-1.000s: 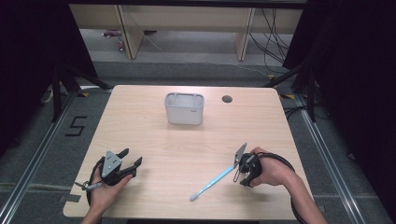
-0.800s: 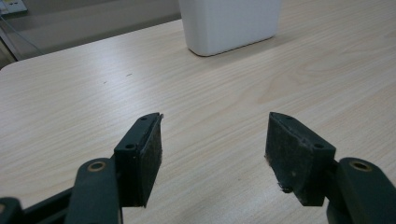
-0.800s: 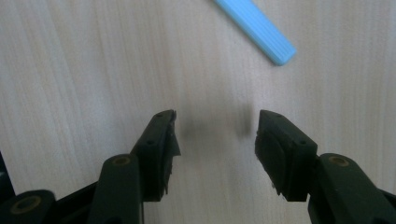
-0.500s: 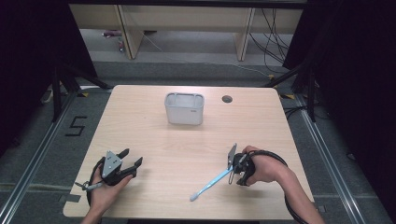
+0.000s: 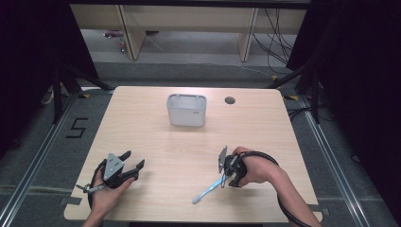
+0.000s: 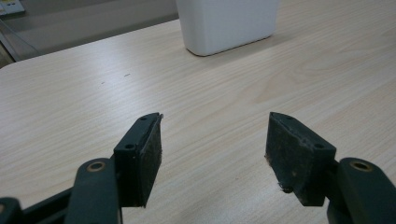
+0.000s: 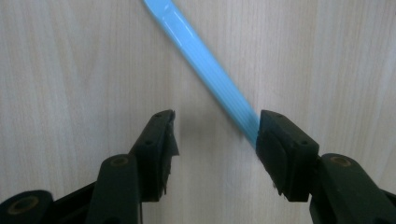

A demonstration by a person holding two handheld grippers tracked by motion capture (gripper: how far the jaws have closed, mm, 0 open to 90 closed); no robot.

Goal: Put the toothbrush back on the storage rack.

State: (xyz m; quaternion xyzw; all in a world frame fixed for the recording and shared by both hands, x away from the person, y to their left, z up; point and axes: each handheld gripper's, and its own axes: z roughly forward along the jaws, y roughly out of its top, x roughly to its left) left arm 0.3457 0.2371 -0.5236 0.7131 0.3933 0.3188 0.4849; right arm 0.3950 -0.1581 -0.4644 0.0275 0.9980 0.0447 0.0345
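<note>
While the right tool (image 5: 226, 166) points down at the pale wooden counter (image 5: 156, 142), its two black jaws stand spread apart with bare wood between them, gripping nothing. Look at the right gripper view: the slim light-blue plastic toothbrush (image 7: 205, 70) lies flat on the counter, slanting away from this tool (image 7: 215, 133), and its handle end runs right up against the inner edge of one jaw, touching or just under it, I cannot tell which. The other jaw stands clear of the handle. From the high view, the toothbrush (image 5: 210, 189) stretches away from the right tool toward the near edge of the counter, white head at the far tip. A hand (image 5: 255, 170) wraps the right tool, cable looping behind it.

Over on the other side, the left tool (image 5: 130, 165) rests low on the counter in the person's palm, well apart from the toothbrush. Its jaws are spread wide too, holding nothing. Straight ahead of the left tool (image 6: 215, 144), well off, stands the white rectangular plastic bin (image 6: 229, 23); in the high view that bin (image 5: 187, 111) stands well beyond both tools.
</note>
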